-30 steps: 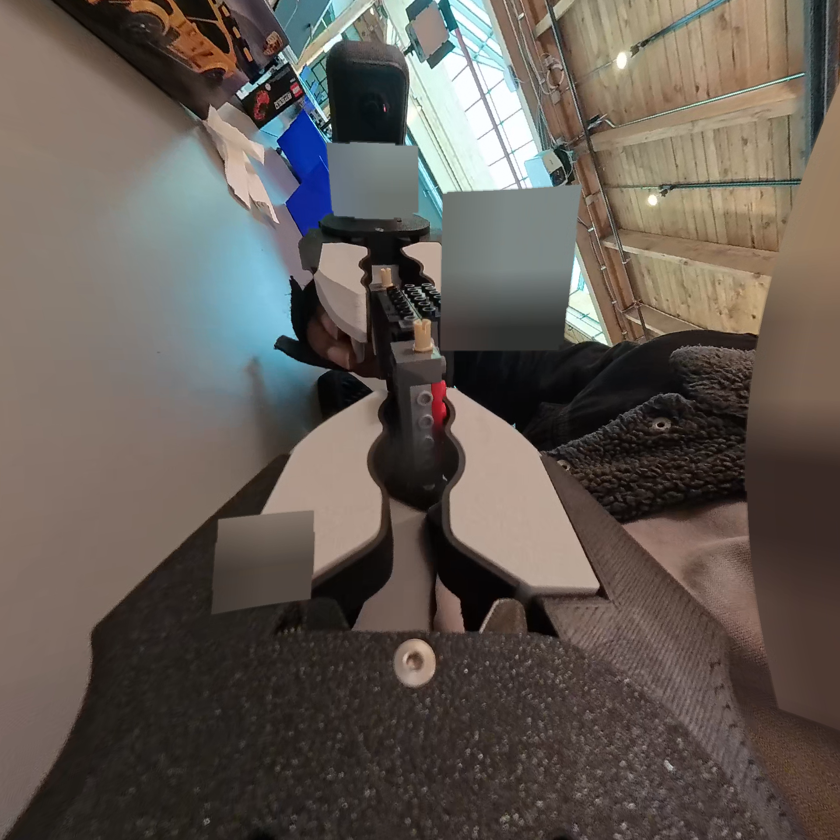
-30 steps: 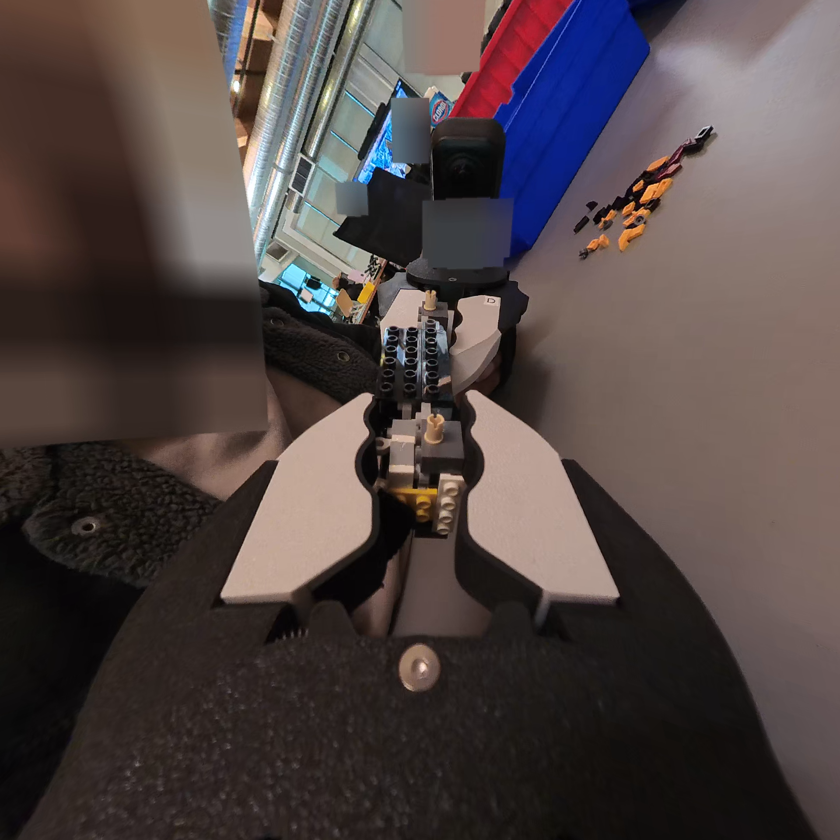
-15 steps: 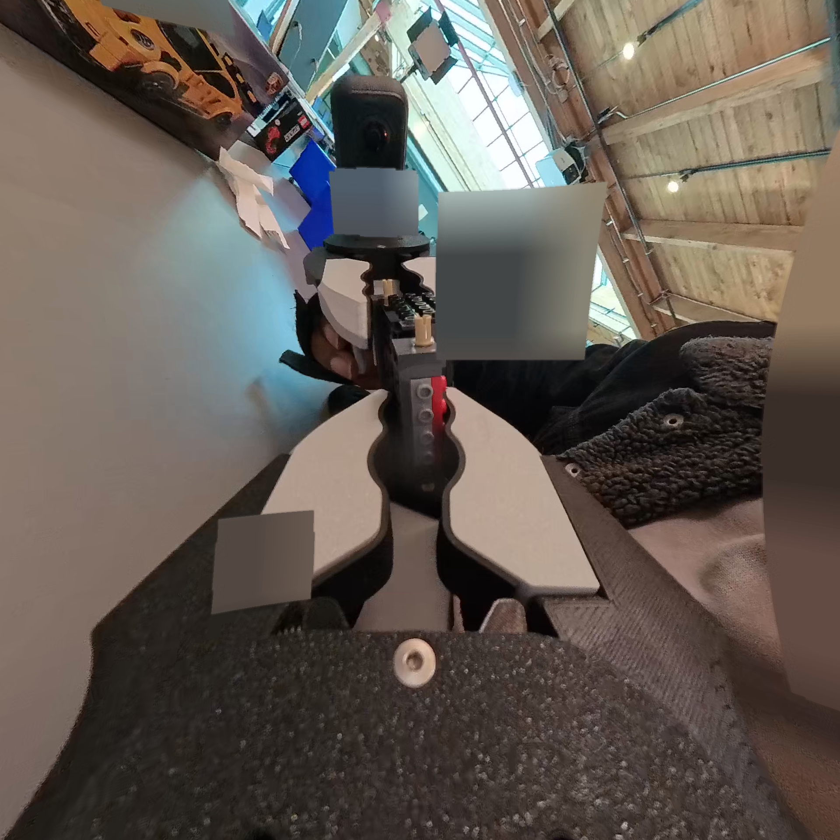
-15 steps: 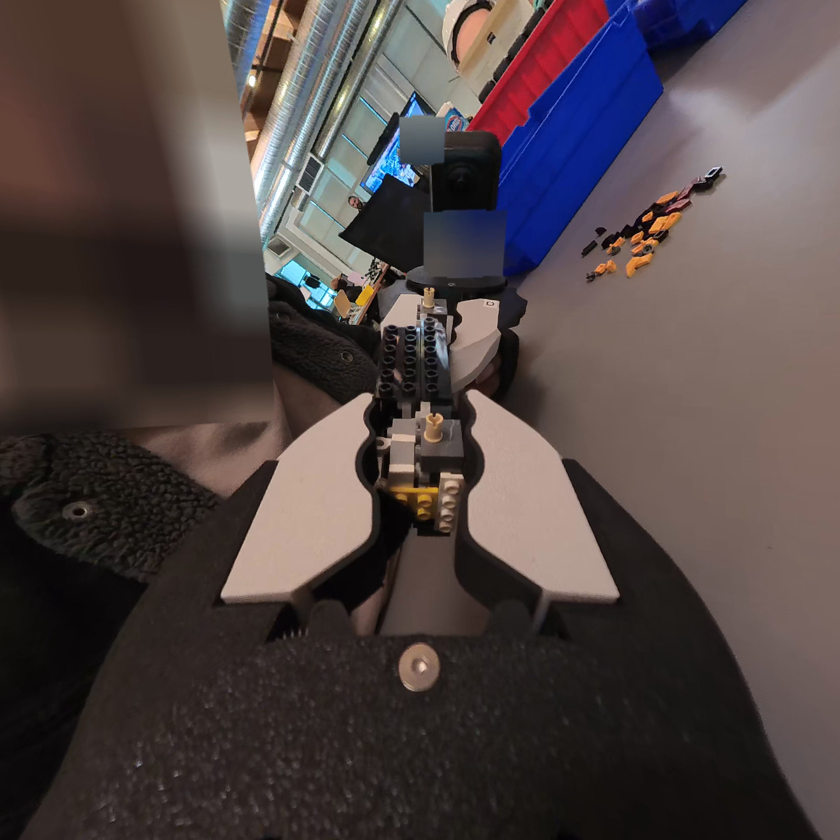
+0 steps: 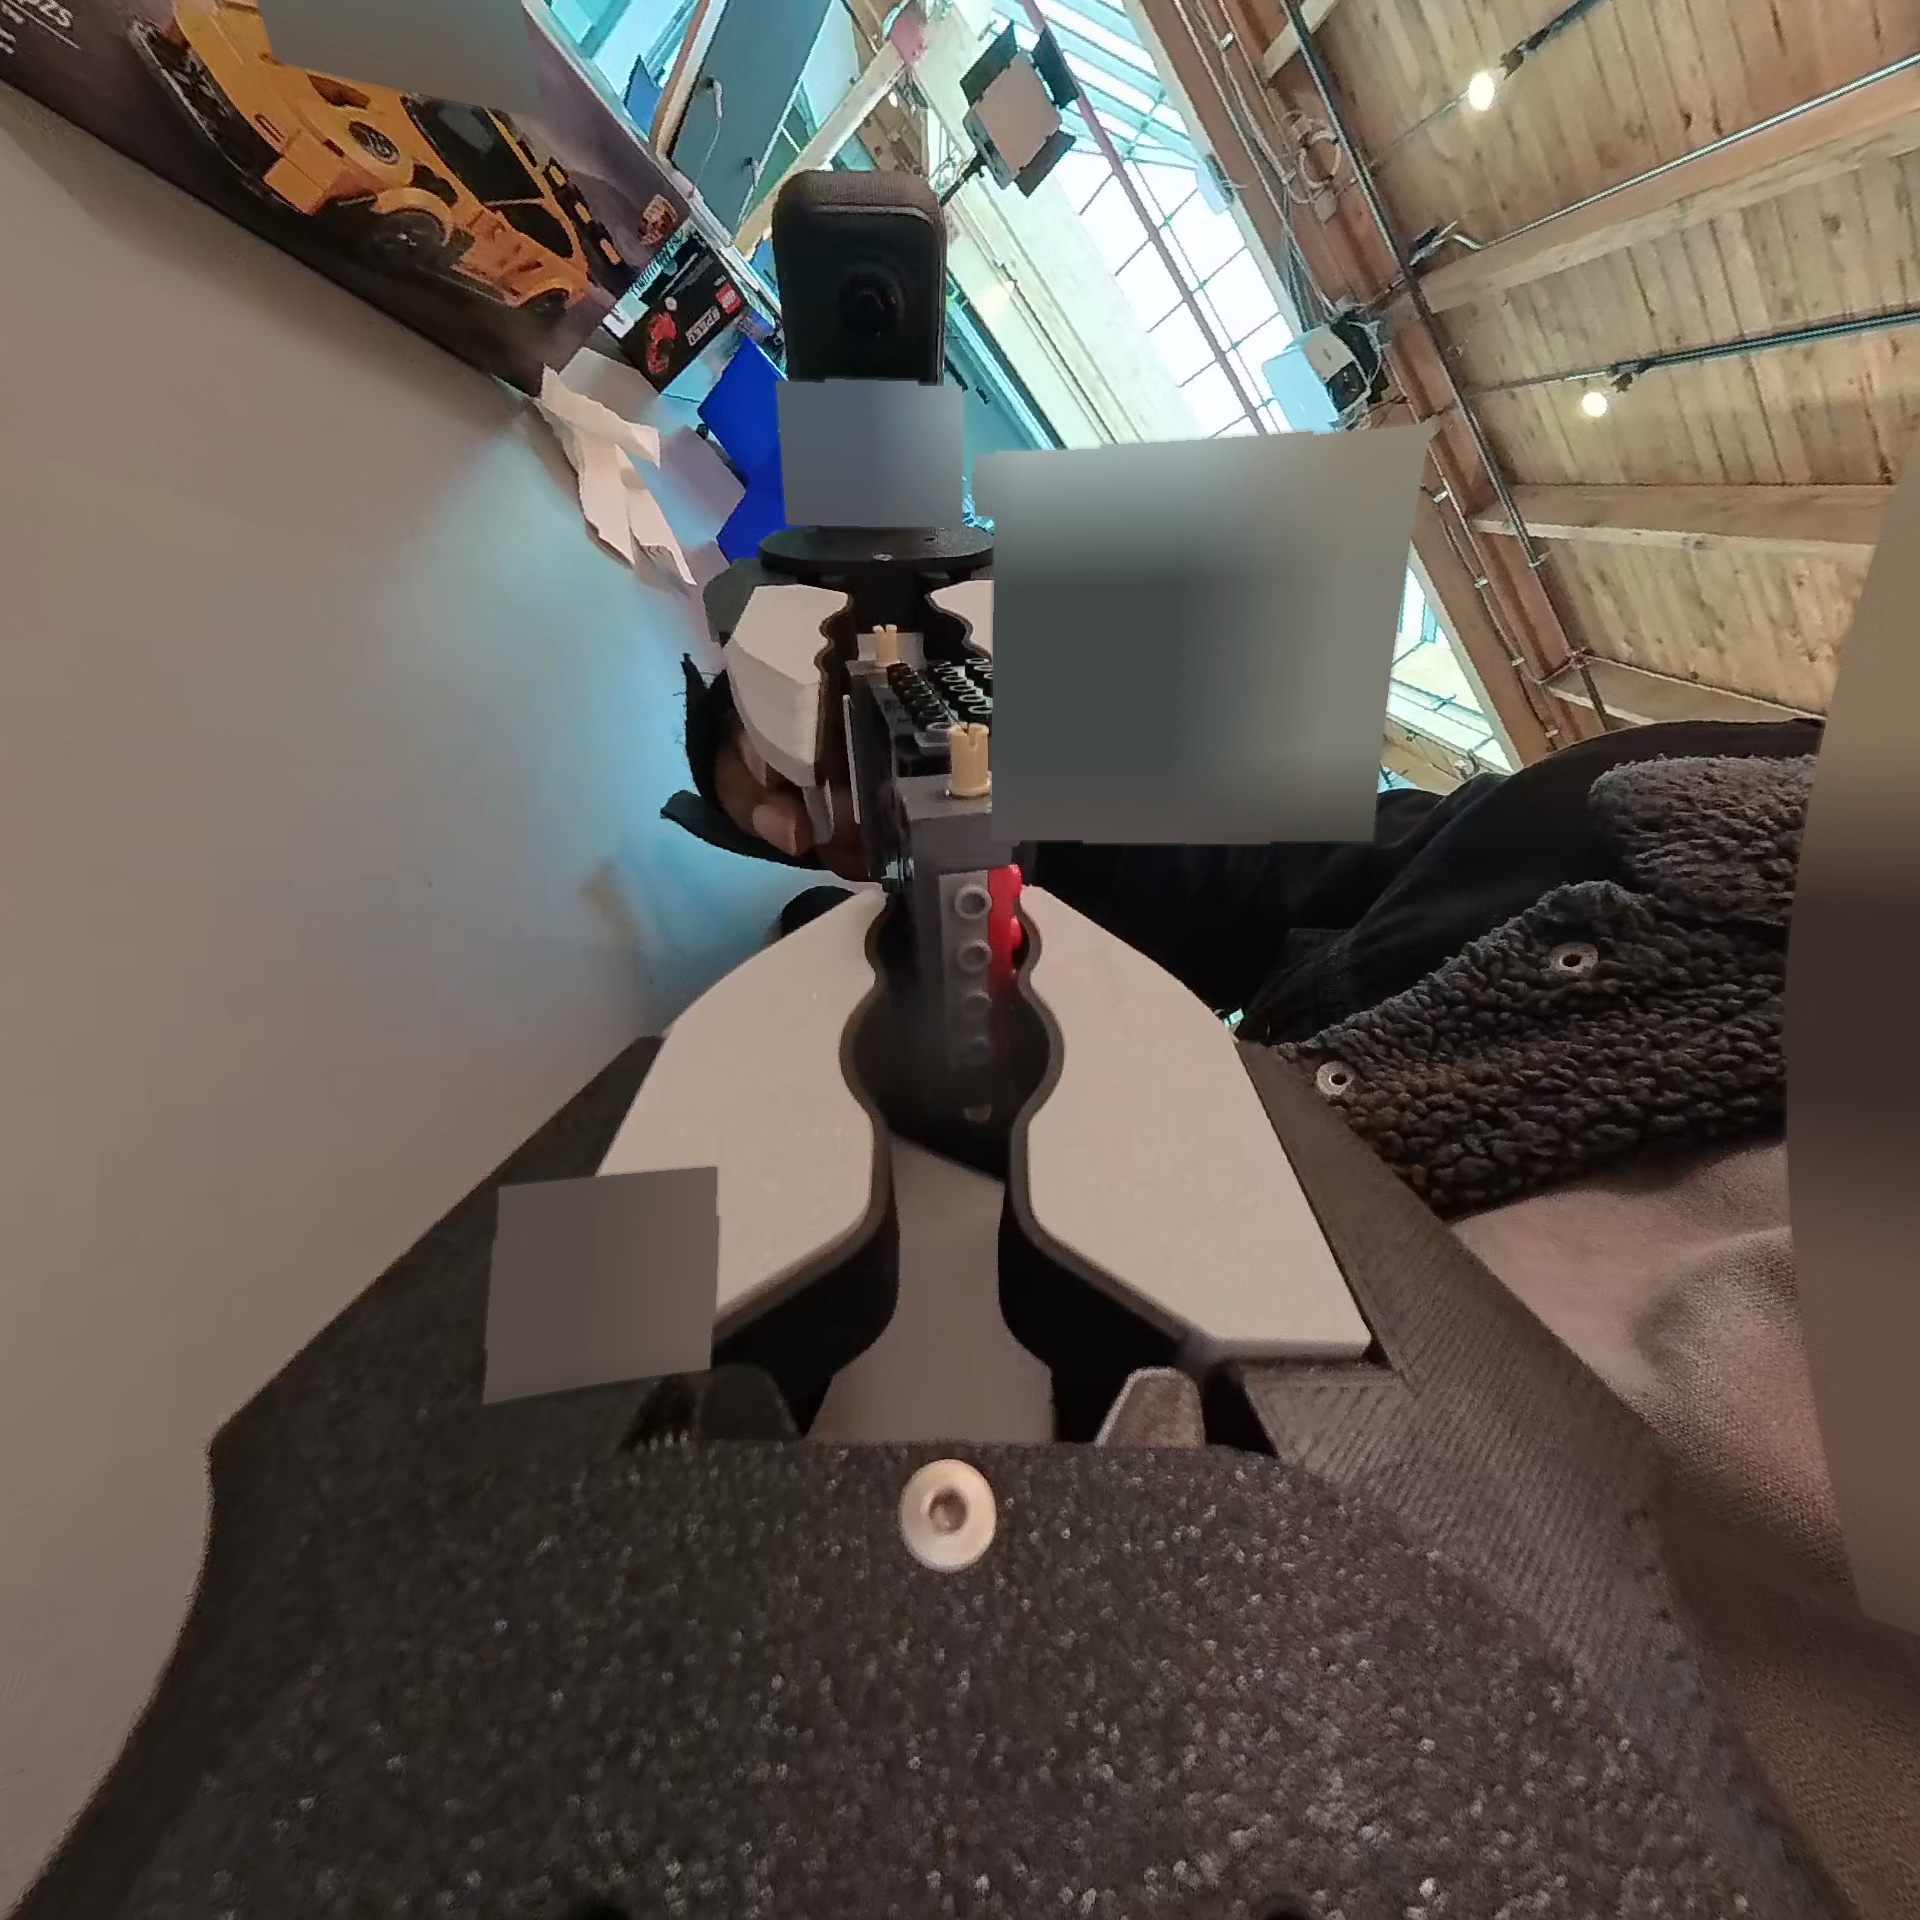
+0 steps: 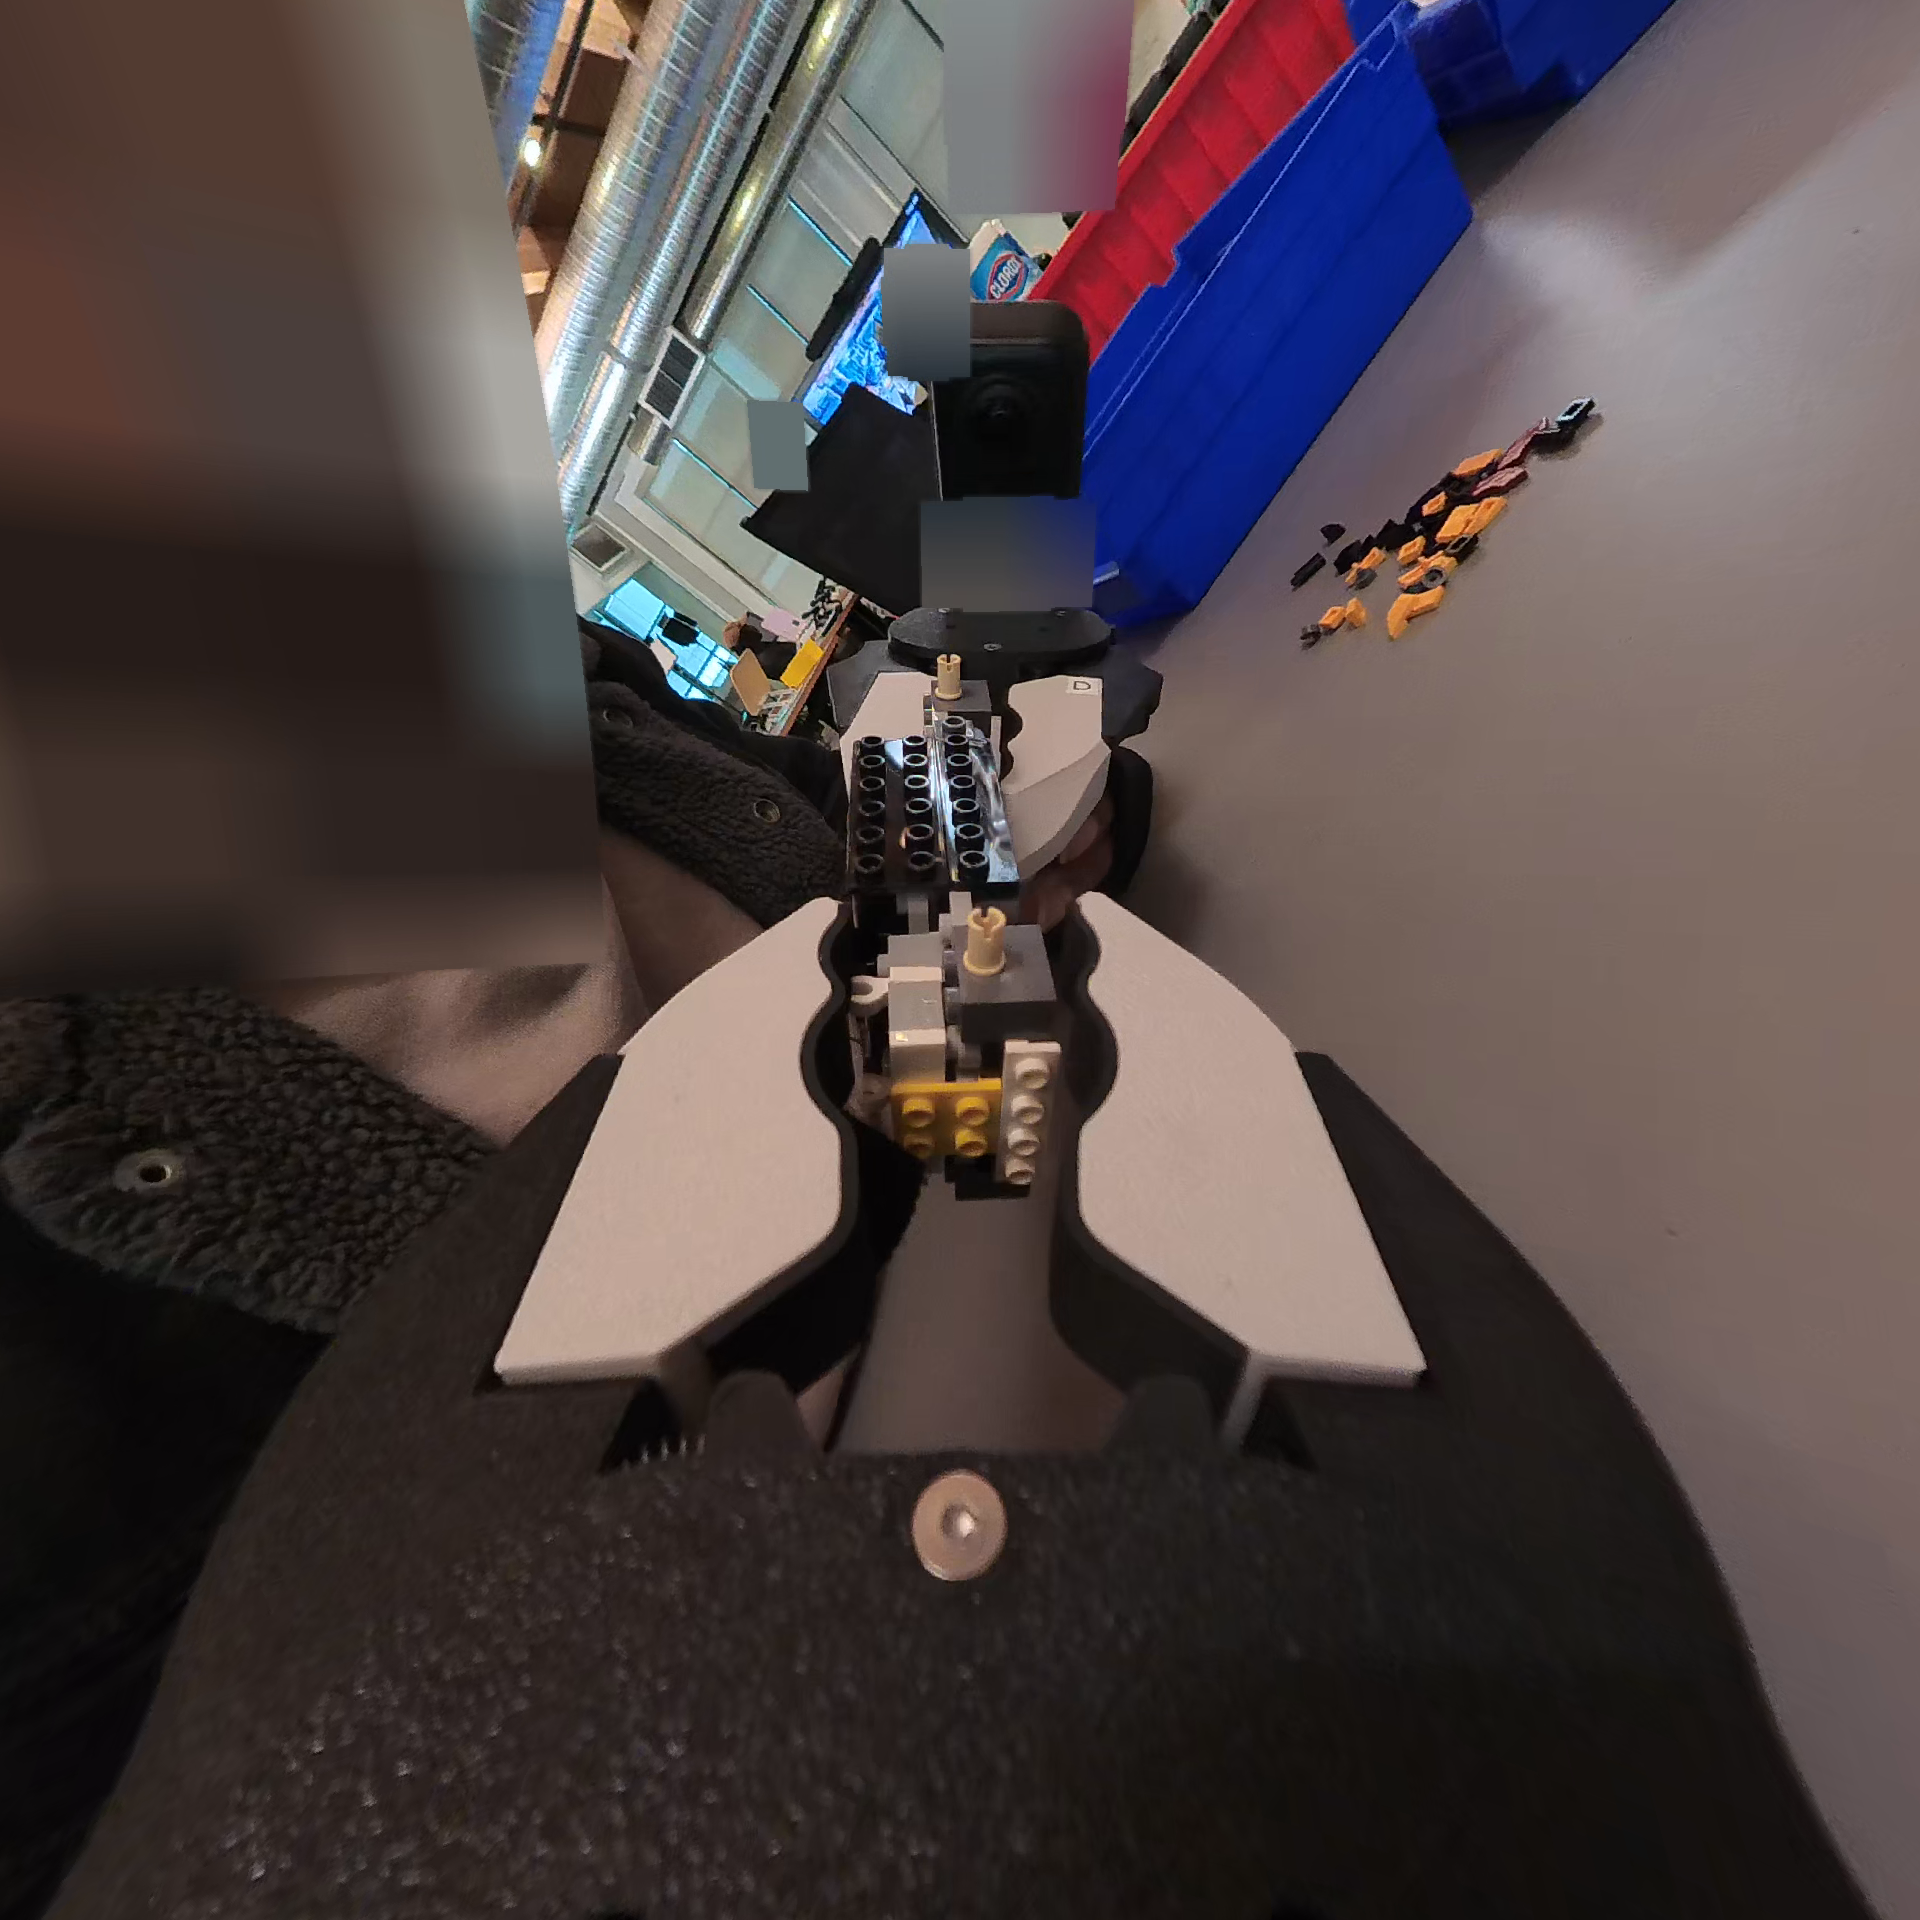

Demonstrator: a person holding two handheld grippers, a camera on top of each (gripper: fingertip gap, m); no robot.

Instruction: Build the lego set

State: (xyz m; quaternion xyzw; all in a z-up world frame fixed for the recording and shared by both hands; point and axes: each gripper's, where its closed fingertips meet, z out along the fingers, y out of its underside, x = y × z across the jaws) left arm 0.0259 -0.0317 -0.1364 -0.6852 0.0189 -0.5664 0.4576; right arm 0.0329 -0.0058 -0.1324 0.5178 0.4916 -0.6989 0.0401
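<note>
Both grippers hold one long lego chassis between them, lifted off the grey table. My left gripper point(image 5: 951, 935) is shut on its grey and red end point(image 5: 971, 966). My right gripper point(image 6: 956, 997) is shut on the other end, with grey, white and yellow bricks point(image 6: 951, 1081). The black studded middle point(image 6: 920, 805) spans the gap. Tan pins point(image 6: 985, 935) stand up from it near each end. Each gripper shows facing the other, the right one in the left wrist view point(image 5: 800, 686) and the left one in the right wrist view point(image 6: 1039, 769).
A pile of small orange and black lego pieces point(image 6: 1423, 540) lies on the table point(image 6: 1558, 935). Blue and red bins point(image 6: 1268, 270) stand at its far edge. The set's box with a yellow car point(image 5: 416, 208) and white paper point(image 5: 613, 468) lie on the other side. A person's dark fleece jacket point(image 5: 1558, 987) is close. Both grippers' tips are close together, under 4 cm apart.
Both grippers have tilted slightly with the chassis held between them; the background has shifted a little. The grip on both ends is unchanged.
</note>
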